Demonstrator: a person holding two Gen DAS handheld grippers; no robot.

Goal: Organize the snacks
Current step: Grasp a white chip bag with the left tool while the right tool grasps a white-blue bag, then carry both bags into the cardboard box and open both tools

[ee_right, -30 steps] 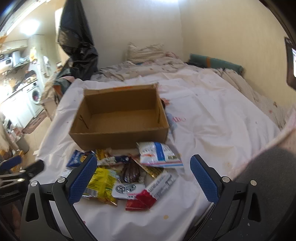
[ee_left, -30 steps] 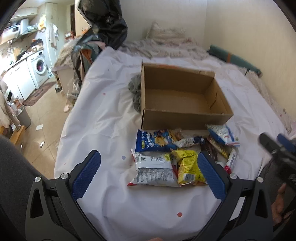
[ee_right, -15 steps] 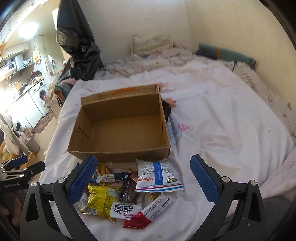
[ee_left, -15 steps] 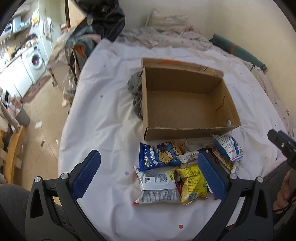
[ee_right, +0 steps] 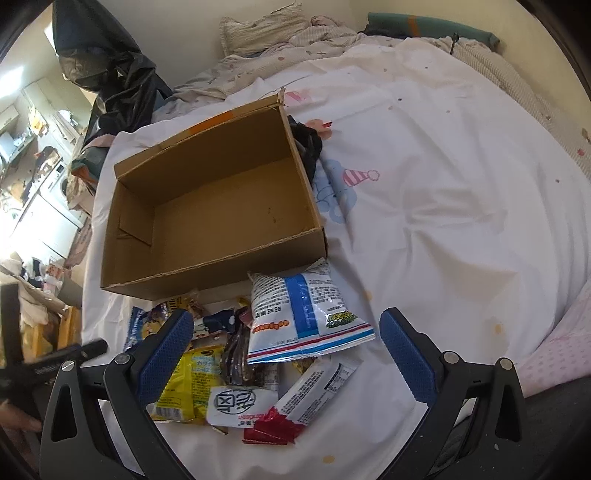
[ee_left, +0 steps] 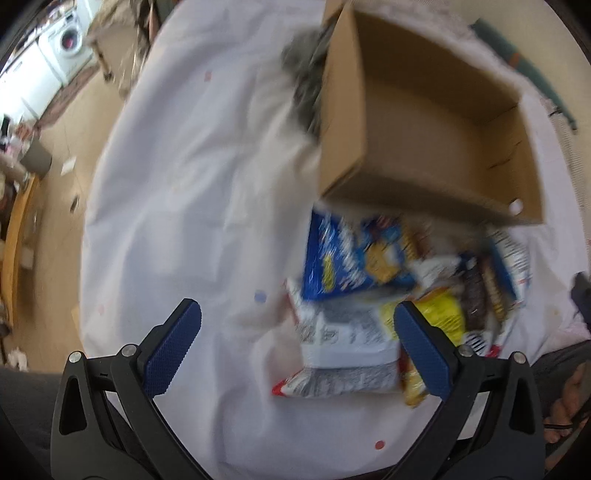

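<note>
An open, empty cardboard box (ee_right: 221,206) sits on a white bedsheet; it also shows in the left wrist view (ee_left: 436,147). Several snack packets lie in a pile in front of it: a white and blue bag (ee_right: 303,314), a yellow bag (ee_right: 188,384), a white and red bar (ee_right: 314,395), a blue bag (ee_left: 343,262) and a white and grey bag (ee_left: 343,347). My left gripper (ee_left: 297,347) is open above the pile's left side. My right gripper (ee_right: 286,358) is open above the pile. Neither holds anything. The left wrist view is blurred.
A dark cloth (ee_right: 308,147) lies against the box's far side. Pillows and bedding (ee_right: 280,33) are piled at the head of the bed. A black bag (ee_right: 107,74) hangs beyond the bed's left edge. A washing machine (ee_left: 70,40) stands across the floor.
Both grippers have moved forward and down toward the snack pile, which now looks larger. The left gripper is moving fast and its view is blurred. Both stay open.
</note>
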